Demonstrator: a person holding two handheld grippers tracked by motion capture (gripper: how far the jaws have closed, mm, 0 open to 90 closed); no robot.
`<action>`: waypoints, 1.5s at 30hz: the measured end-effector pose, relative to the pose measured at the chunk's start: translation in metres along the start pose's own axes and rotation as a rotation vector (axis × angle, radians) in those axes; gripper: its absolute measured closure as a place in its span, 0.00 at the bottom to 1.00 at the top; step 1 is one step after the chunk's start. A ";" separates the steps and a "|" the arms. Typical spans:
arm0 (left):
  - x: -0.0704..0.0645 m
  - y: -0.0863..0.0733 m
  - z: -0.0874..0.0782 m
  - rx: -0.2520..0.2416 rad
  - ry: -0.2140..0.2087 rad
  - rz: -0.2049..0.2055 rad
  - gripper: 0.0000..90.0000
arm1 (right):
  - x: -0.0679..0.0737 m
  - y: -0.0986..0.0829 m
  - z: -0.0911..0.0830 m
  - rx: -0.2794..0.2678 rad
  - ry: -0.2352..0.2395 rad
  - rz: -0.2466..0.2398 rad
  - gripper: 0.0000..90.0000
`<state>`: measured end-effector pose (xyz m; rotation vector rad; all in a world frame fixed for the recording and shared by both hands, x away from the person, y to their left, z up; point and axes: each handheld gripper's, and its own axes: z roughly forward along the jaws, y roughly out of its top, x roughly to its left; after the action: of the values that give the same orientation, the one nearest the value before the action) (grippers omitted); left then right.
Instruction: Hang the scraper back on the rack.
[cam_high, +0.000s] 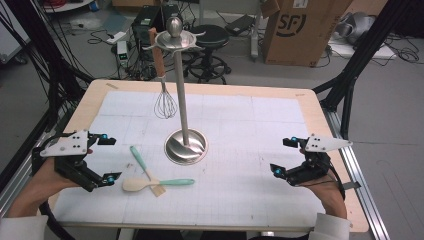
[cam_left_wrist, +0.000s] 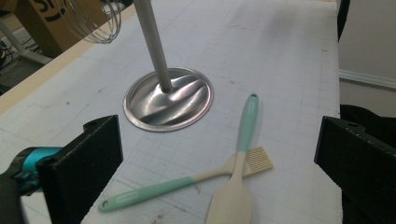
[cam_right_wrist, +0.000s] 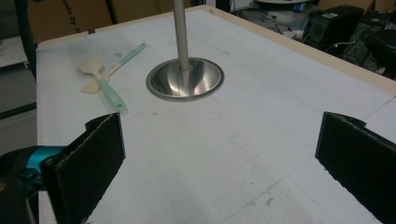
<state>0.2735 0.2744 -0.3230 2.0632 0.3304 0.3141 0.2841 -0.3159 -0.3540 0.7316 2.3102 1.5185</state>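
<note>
Two mint-handled utensils lie crossed on the white grid mat: a spatula with a pale wooden blade, and a brush whose cream bristle head pokes out beneath the spatula's handle. In the left gripper view we see the spatula lying over the brush, the two touching where they cross.

Our left gripper sits just beside them, jaws spread wide and holding nothing; both utensils lie ahead of the gap between the jaws.

Beyond them stands a steel utensil stand, its dished round base bare. A wire whisk with a wooden handle hangs from the stand's top ring, clear of the mat.

Our right gripper rests well apart at the mat's right side, jaws likewise wide open and empty, facing the stand.
</note>
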 end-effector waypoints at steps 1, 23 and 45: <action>0.000 0.005 0.000 0.008 0.000 0.006 0.02 | 0.000 0.000 0.000 0.002 -0.003 0.001 0.00; -0.005 0.073 0.035 0.179 -0.142 0.159 0.02 | 0.002 0.001 0.000 -0.004 0.012 -0.008 0.00; -0.009 0.053 0.104 0.342 -0.237 0.166 0.02 | 0.003 0.002 0.001 -0.005 0.027 -0.011 0.00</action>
<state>0.3070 0.1623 -0.3274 2.4423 0.0700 0.1138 0.2823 -0.3126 -0.3526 0.7003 2.3251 1.5384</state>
